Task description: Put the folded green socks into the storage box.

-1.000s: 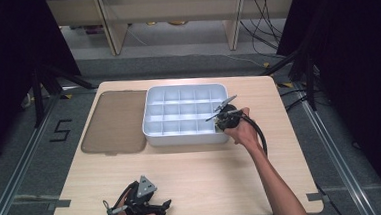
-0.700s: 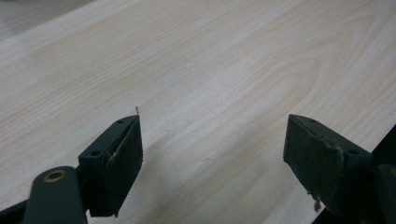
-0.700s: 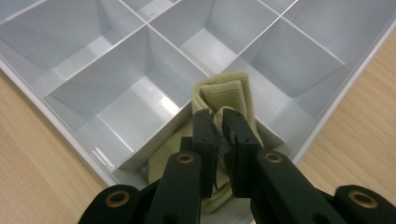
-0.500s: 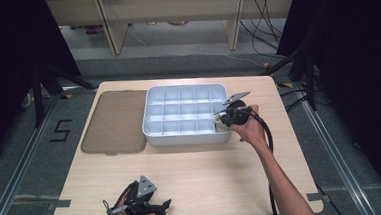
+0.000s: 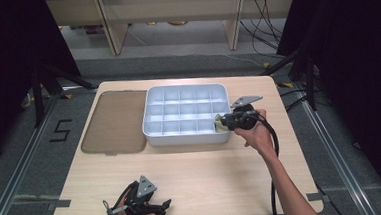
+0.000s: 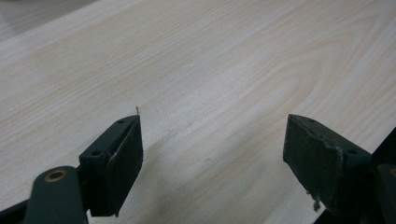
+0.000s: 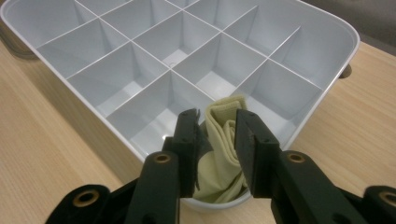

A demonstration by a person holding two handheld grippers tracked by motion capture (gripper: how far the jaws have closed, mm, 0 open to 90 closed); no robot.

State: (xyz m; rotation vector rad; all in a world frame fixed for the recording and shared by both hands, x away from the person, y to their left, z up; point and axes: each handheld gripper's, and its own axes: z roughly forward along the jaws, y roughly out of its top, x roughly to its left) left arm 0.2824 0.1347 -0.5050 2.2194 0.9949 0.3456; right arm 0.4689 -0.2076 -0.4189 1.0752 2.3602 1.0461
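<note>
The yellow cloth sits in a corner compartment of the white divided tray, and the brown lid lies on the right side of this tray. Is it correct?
Not quite. The yellow cloth does sit in a corner compartment of the white divided tray, but the high view shows the brown lid lying on the left side of the tray, not the right.

Pale yellow-green cloth (image 7: 223, 154), light grey tray (image 7: 327, 70), pale wood-grain table (image 6: 210, 70)

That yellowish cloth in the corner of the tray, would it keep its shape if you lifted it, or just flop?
The cloth looks soft: it sits bunched in folds inside a corner compartment of the tray, so it would probably sag and unfold when lifted. It seems thin, so likely light. The right gripper has just been opening around it; the fabric stands between the jaws, suggesting some springiness.
</note>
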